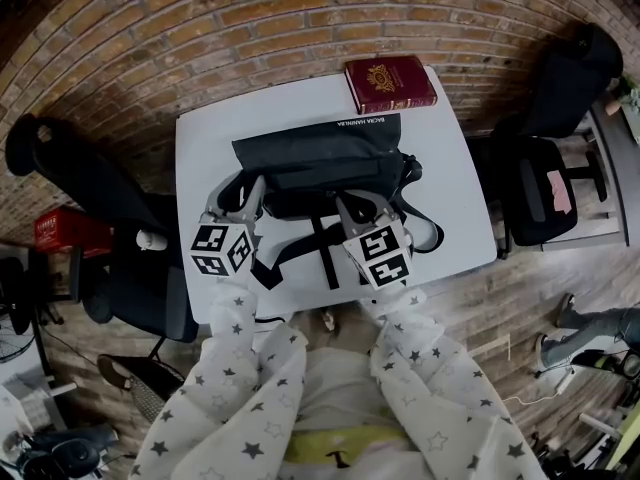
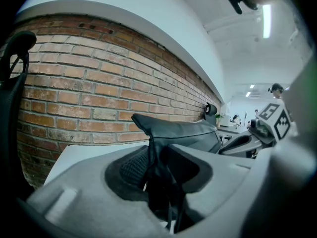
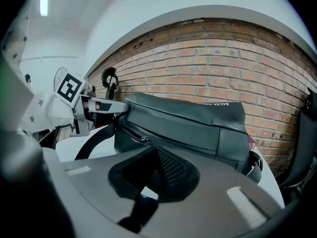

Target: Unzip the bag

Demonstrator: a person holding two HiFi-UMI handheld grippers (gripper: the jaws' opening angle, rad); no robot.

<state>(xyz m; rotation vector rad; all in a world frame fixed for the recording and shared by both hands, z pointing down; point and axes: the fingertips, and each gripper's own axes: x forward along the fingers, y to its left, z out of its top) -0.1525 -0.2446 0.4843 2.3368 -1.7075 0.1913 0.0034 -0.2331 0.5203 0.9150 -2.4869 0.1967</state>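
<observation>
On the white rectangular bench [image 1: 460, 198], black fabric bag [image 1: 320, 158] lying flat. Left tongs [image 1: 240, 192] pinching its end fabric as anchor; right tongs [image 1: 365, 206] pressed together by the small metal zipper slider [image 3: 144, 140]. Step judged: unzipping barely begun; next, steady pull along the track.

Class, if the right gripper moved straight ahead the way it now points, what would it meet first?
The black leather-look shoulder bag: the right gripper points at its front panel, beside the metal zipper slider. It looks almost touching, though depth is unclear.
</observation>
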